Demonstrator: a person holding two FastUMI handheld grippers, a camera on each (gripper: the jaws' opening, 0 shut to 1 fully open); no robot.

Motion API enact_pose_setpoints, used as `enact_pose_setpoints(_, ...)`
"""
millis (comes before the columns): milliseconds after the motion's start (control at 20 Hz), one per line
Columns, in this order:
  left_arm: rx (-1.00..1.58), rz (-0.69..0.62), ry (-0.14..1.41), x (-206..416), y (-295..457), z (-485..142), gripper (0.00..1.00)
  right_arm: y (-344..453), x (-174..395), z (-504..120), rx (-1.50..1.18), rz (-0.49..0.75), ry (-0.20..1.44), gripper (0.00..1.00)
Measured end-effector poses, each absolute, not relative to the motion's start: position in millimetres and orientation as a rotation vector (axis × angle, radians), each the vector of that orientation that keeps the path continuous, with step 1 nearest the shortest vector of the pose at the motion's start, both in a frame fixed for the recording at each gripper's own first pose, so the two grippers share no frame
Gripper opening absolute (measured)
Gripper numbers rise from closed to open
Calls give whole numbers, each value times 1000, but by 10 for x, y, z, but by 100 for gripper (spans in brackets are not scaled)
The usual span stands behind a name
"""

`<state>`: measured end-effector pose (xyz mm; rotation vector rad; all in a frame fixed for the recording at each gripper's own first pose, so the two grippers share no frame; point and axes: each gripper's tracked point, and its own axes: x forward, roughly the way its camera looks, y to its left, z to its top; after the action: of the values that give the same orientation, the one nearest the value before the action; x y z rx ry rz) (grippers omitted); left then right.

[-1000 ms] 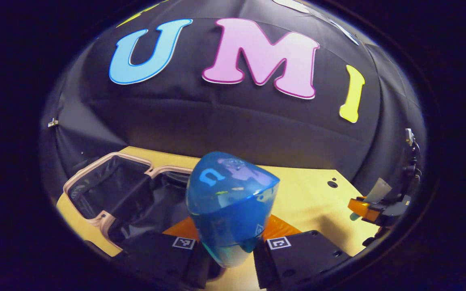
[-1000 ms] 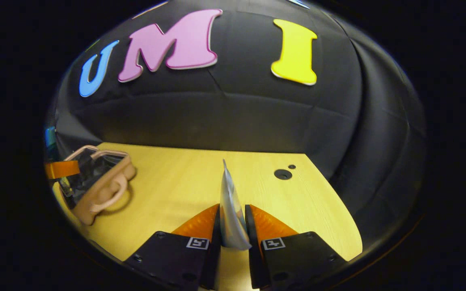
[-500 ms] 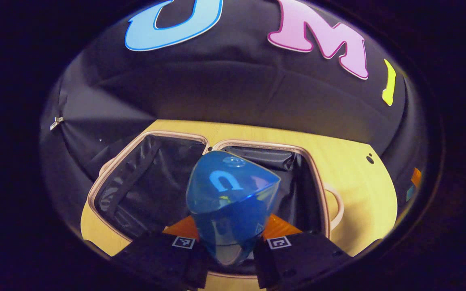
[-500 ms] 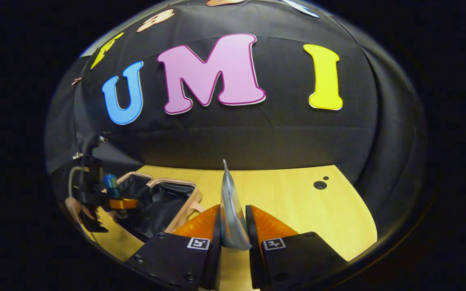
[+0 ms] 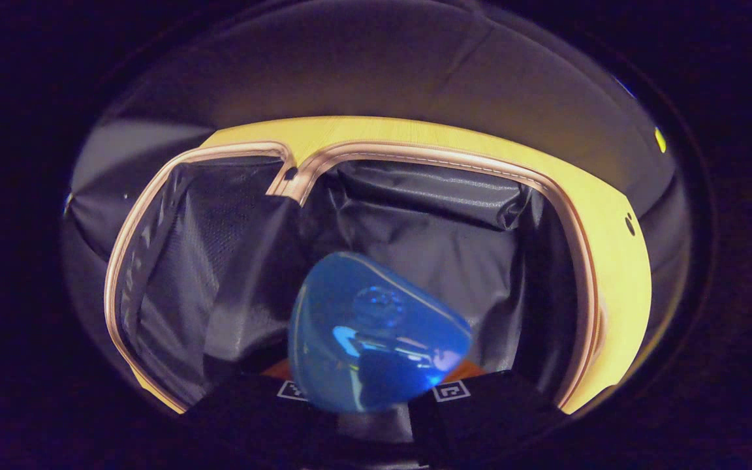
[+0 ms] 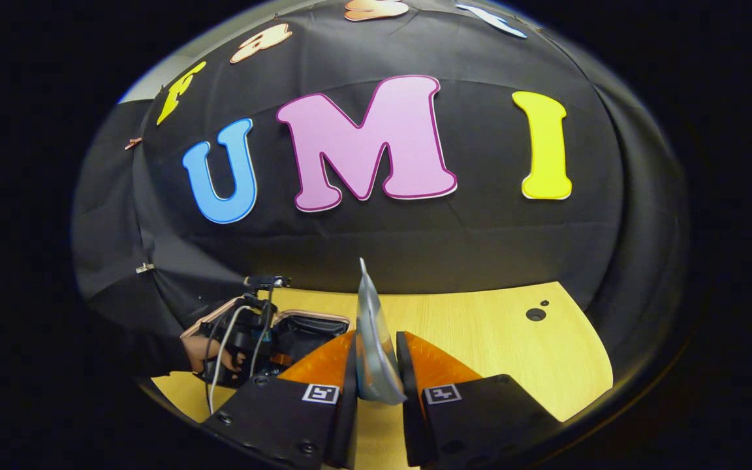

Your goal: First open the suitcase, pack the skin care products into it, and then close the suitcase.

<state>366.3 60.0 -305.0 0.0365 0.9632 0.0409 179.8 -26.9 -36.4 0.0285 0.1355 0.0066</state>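
Observation:
In the left gripper view the suitcase (image 5: 577, 222) lies open below me, two black-lined halves with a pale pink rim. My left gripper (image 5: 376, 391) is shut on a translucent blue bottle (image 5: 376, 333), held over the right half of the case. In the right gripper view my right gripper (image 6: 376, 385) is shut on a thin silver sachet (image 6: 371, 333) that stands upright between the fingers. The left gripper (image 6: 245, 339) and the hand (image 6: 196, 352) holding it show at lower left, over the open suitcase (image 6: 311, 318).
The yellow wooden table (image 6: 480, 339) runs to the right of the suitcase, with two small dark holes (image 6: 535, 314) near its far right corner. The black cloth wall stands close behind the table's far edge.
My left gripper has tilted down and moved in over the open suitcase with the blue bottle. The right gripper has turned and drawn back a little, still holding the sachet.

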Motion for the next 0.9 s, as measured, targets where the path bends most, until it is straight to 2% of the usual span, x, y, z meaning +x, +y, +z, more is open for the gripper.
enact_pose_setpoints(100, 49, 44, 987, 3735, 577, -3032, 53, -250, 1822, -369, 28, 3, 136, 32)
enact_pose_setpoints(250, 42, 52, 992, 3749, 596, -3028, 49, -144, 1890, -474, 38, 6, 168, 32)
enact_pose_setpoints(300, 30, 54, 985, 3730, 618, -3016, 54, -87, 1916, -489, 40, 10, 176, 26)
enact_pose_setpoints(350, 15, 64, 971, 3717, 664, -2962, 55, -16, 1955, -501, 41, 17, 184, 32)
enact_pose_setpoints(450, -48, 45, 844, 3695, 688, -2646, 53, 165, 2054, -576, 46, 38, 216, 32)
enact_pose_setpoints(500, -84, 22, 750, 3645, 724, -2367, 56, 277, 2120, -620, 52, 50, 232, 32)
enact_pose_setpoints(550, -112, 1, 656, 3571, 778, -2038, 61, 386, 2210, -649, 51, 60, 241, 32)
enact_pose_setpoints(600, -123, -5, 555, 3464, 922, -1690, 74, 512, 2321, -692, 47, 70, 255, 32)
enact_pose_setpoints(700, -104, 39, 447, 3144, 1263, -1180, 95, 762, 2559, -853, 47, 91, 303, 32)
enact_pose_setpoints(750, -105, 63, 422, 2971, 1381, -996, 95, 881, 2710, -963, 51, 97, 333, 33)
enact_pose_setpoints(900, -128, 17, 359, 2354, 1499, -686, 96, 1207, 3146, -1403, 35, 92, 461, 32)
